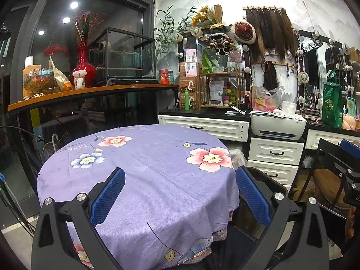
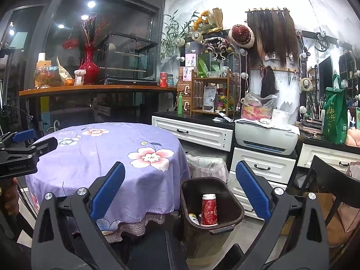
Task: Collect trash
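The left gripper (image 1: pixel 180 193) is standing wide apart, with nothing between its blue pads (image 1: pixel 108 196). It is hovering over the near edge of a round table (image 1: pixel 139 157) that is wearing a purple cloth with flowers. The top of the cloth is lying bare in this view. At the right border of the same picture a part of the other tool is showing, but it is cut off by the frame.

The right gripper (image 2: pixel 180 193) is also spread wide and is holding nothing. Between and below its fingers (image 2: pixel 253 193) a dark brown bin (image 2: pixel 234 204) is standing on the floor, just beside the table on its right. Inside the bin a red can (image 2: pixel 209 209) with a white top is standing upright, and beside it something small with yellow and white (image 2: pixel 193 218) is lying; I cannot tell what it is, because the bin wall is hiding most of it. The lower part of the bin is disappearing behind the gripper body.

Behind the bin a second container lined with a clear bag (image 2: pixel 207 164) is standing, half covered. Farther back a white printer (image 2: pixel 265 139) is sitting on white drawers (image 2: pixel 263 166). At the left border the left gripper is entering, and a hand (image 2: pixel 10 200) under it is only partly visible.
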{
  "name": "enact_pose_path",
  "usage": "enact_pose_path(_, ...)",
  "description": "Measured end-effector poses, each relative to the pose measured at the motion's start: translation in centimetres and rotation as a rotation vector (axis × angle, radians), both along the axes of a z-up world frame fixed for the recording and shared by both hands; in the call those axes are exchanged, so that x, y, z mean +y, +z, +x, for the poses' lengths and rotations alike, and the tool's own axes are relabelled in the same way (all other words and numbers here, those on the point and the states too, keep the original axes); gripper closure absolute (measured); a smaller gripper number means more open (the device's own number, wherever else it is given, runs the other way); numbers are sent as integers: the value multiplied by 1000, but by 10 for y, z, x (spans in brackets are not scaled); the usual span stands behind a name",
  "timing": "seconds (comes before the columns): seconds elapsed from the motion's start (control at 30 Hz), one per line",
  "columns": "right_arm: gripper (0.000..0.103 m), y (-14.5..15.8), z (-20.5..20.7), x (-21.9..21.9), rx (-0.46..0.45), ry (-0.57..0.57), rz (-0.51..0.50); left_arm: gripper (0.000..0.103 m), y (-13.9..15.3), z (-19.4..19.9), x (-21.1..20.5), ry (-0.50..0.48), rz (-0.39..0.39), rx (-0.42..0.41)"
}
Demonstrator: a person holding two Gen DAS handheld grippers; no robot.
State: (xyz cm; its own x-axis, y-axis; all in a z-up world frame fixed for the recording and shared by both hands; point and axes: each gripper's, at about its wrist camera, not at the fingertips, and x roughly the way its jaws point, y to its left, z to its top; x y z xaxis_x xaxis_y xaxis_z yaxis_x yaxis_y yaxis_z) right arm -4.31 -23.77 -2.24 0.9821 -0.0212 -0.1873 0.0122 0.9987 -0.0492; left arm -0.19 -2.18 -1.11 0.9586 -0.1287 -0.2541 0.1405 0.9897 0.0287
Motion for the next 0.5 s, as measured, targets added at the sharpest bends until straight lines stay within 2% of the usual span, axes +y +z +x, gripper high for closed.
enact_pose_path(0.5, 6, -1, 0, 0, 6, 2, 4, 5, -1, 0, 0, -2, 2, 2)
